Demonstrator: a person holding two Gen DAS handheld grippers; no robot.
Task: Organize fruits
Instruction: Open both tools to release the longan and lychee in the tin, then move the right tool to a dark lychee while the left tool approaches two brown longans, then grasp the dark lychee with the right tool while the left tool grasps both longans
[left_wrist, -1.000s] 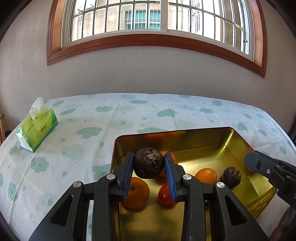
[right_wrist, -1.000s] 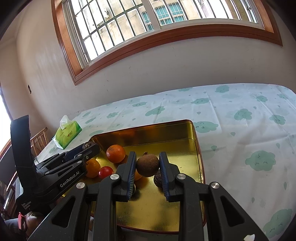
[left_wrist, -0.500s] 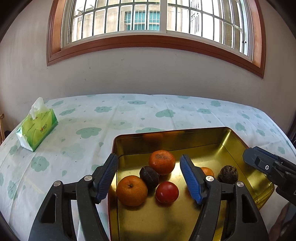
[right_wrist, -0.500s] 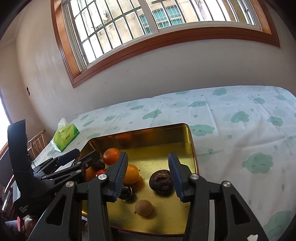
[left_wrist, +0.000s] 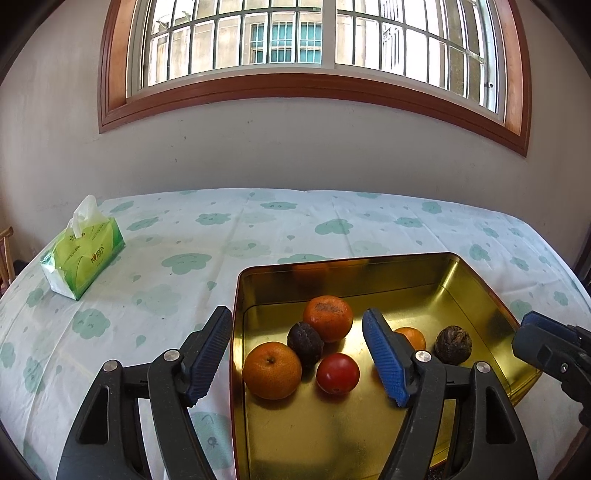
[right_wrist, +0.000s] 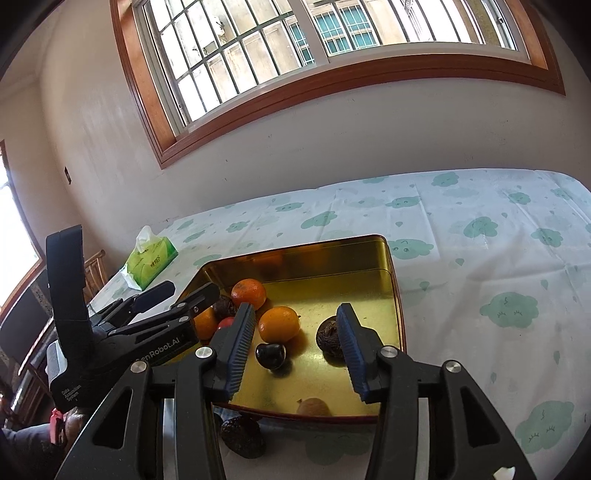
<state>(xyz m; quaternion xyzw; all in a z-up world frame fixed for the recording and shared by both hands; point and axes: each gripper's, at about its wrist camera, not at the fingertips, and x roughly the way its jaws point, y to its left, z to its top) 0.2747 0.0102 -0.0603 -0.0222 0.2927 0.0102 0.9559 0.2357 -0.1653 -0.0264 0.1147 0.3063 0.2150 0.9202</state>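
Note:
A gold metal tray (left_wrist: 476, 280) (right_wrist: 388, 258) lies on the table. In the left wrist view it holds two oranges (left_wrist: 272, 370) (left_wrist: 328, 318), a dark wrinkled fruit (left_wrist: 305, 343), a red tomato (left_wrist: 337, 373), a third orange (left_wrist: 413, 337) and a second dark wrinkled fruit (left_wrist: 453, 344). My left gripper (left_wrist: 295, 362) is open and empty above the tray's near left part. My right gripper (right_wrist: 295, 350) is open and empty above the tray's near edge. Below it lie an orange (right_wrist: 279, 324), a small black fruit (right_wrist: 270, 355), a wrinkled fruit (right_wrist: 328, 336) and a brown fruit (right_wrist: 313, 407).
A green tissue pack (left_wrist: 83, 254) (right_wrist: 149, 260) sits at the table's far left. A dark wrinkled fruit (right_wrist: 242, 435) lies on the cloth just outside the tray's near edge. The cloud-print tablecloth (right_wrist: 498, 258) stretches to the right. A wooden chair (right_wrist: 94, 269) stands beyond the left edge.
Both grippers opened and let go of their fruits. The dark wrinkled fruit now lies among the oranges, the brown fruit by the tray's near edge. Both grippers have drawn back slightly.

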